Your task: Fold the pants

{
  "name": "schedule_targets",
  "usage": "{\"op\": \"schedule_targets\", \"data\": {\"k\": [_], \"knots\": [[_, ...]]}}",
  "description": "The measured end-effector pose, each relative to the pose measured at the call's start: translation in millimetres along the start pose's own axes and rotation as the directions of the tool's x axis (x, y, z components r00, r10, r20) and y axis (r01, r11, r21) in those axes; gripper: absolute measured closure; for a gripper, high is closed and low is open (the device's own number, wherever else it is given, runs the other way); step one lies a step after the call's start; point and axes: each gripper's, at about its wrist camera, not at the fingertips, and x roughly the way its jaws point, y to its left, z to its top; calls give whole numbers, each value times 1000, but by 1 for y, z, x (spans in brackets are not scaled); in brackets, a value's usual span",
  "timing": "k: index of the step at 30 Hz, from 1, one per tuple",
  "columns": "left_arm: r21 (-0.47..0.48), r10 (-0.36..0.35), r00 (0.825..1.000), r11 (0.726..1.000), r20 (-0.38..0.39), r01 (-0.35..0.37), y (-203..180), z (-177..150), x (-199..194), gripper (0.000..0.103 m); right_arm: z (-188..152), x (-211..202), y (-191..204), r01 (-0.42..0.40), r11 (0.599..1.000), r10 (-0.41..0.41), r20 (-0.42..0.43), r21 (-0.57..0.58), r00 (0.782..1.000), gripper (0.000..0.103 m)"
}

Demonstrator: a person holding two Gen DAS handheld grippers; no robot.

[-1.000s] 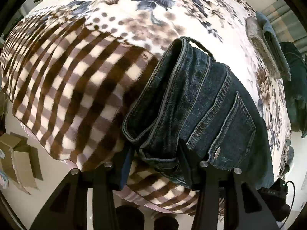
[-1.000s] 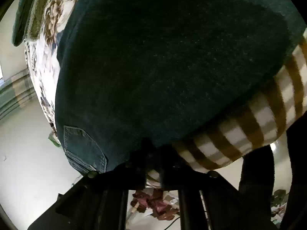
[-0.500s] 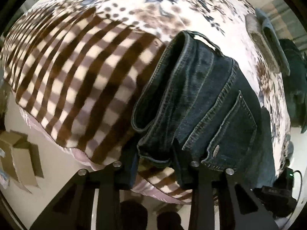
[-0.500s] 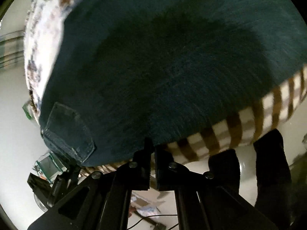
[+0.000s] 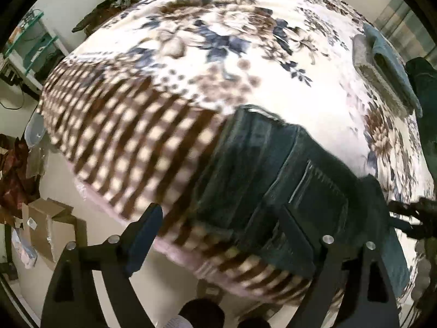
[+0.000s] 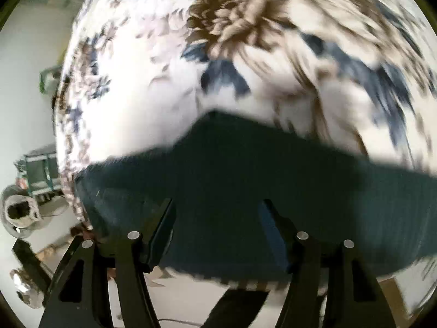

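Dark blue folded jeans point(image 5: 273, 180) lie on the bed near its front edge, back pocket facing up. My left gripper point(image 5: 215, 218) hangs above their near end. Its jaws are opening wide and the pads touch no cloth, though denim shows below the gap. In the right wrist view the jeans point(image 6: 245, 169) fill the lower half as a dark band. My right gripper point(image 6: 217, 213) points down over them. Its jaws are opening too, with nothing pinched between them. Both views are blurred by motion.
The bed is covered by a blanket, floral point(image 5: 232, 41) at the back and brown-checked point(image 5: 123, 125) towards the front edge. Folded grey and teal cloths point(image 5: 382, 68) lie at the far right. Cardboard boxes point(image 5: 49, 224) and shelves point(image 5: 32, 41) stand on the floor at the left.
My left gripper let go of the jeans' near edge, spread wide and rose. My right gripper went from shut to open, rolled and swung, so it now sees floral blanket beyond the jeans.
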Motion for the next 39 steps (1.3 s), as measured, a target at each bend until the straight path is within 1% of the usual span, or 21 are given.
{"op": "schedule_targets", "data": {"k": [1, 2, 3, 4, 5, 7, 9, 11, 13, 14, 16, 18, 21, 24, 27, 29, 30, 33, 35, 36, 39], "knots": [[12, 3, 1000, 1000, -1, -3, -9, 4, 11, 16, 19, 13, 7, 14, 1000, -15, -21, -27, 1000, 38], [33, 16, 1000, 999, -6, -16, -18, 8, 21, 16, 36, 22, 3, 43, 998, -43, -14, -38, 999, 39], [47, 31, 999, 998, -8, -31, -24, 10, 28, 16, 51, 35, 0, 85, 995, -85, -6, -54, 996, 46], [75, 50, 999, 996, -15, -49, -32, 12, 40, 16, 65, 44, -7, 144, 988, -143, 17, -52, 990, 48], [105, 83, 996, 991, -25, -79, -38, 13, 53, 16, 69, 50, -13, 155, 987, -153, 38, -49, 988, 48], [128, 116, 993, 985, -32, -111, -42, 14, 67, 16, 80, 52, -21, 146, 989, -145, 65, -14, 987, 47], [141, 127, 992, 983, -26, -122, -43, 15, 66, 16, 81, 39, -29, 88, 996, -91, 94, 32, 991, 46], [148, 129, 992, 981, 4, -128, -47, 13, 51, 16, 70, 16, -37, 50, 998, -55, 146, 33, 988, 45], [143, 113, 993, 983, 43, -119, -54, 6, 29, 16, 48, -13, -51, -1, 1000, -4, 216, 27, 976, 34], [144, 106, 993, 983, 54, -113, -58, 2, 20, 16, 34, -29, -63, -43, 998, 32, 252, 38, 967, 32], [162, 94, 992, 981, 81, -106, -79, -11, -1, 16, -3, -59, -105, -149, 985, 114, 311, 89, 943, 24], [189, 70, 994, 978, 87, -85, -102, -25, -13, 16, -50, -81, -151, -195, 967, 127, 358, 162, 925, 23], [272, 48, 996, 960, 76, -67, -162, -51, -15, 15, -114, -114, -245, -241, 920, 92, 428, 309, 899, 23], [356, 26, 999, 934, 22, -32, -231, -94, -2, 15, -175, -144, -355, -276, 843, 20, 486, 462, 874, 22], [413, -18, 999, 910, -28, 28, -295, -134, 15, 15, -218, -154, -462, -321, 731, -29, 497, 602, 867, 22], [452, -40, 998, 890, -56, 61, -339, -159, 28, 15, -240, -155, -519, -360, 667, -56, 526, 653, 849, 22], [468, -47, 996, 881, -70, 75, -359, -169, 34, 15, -250, -155, -549, -387, 635, -70, 548, 669, 833, 22], [521, -40, 995, 850, -90, 82, -406, -196, 56, 15, -261, -148, -610, -470, 573, -45, 599, 671, 800, 23], [559, -6, 997, 828, -81, 50, -430, -210, 73, 15, -259, -136, -640, -509, 542, -35, 623, 669, 781, 27], [570, 1, 997, 821, -82, 46, -438, -215, 80, 15, -257, -132, -651, -527, 534, -24, 635, 661, 773, 34], [590, 37, 998, 807, -56, 3, -450, -222, 94, 14, -248, -124, -667, -594, 520, -2, 696, 613, 718, 46]]}}
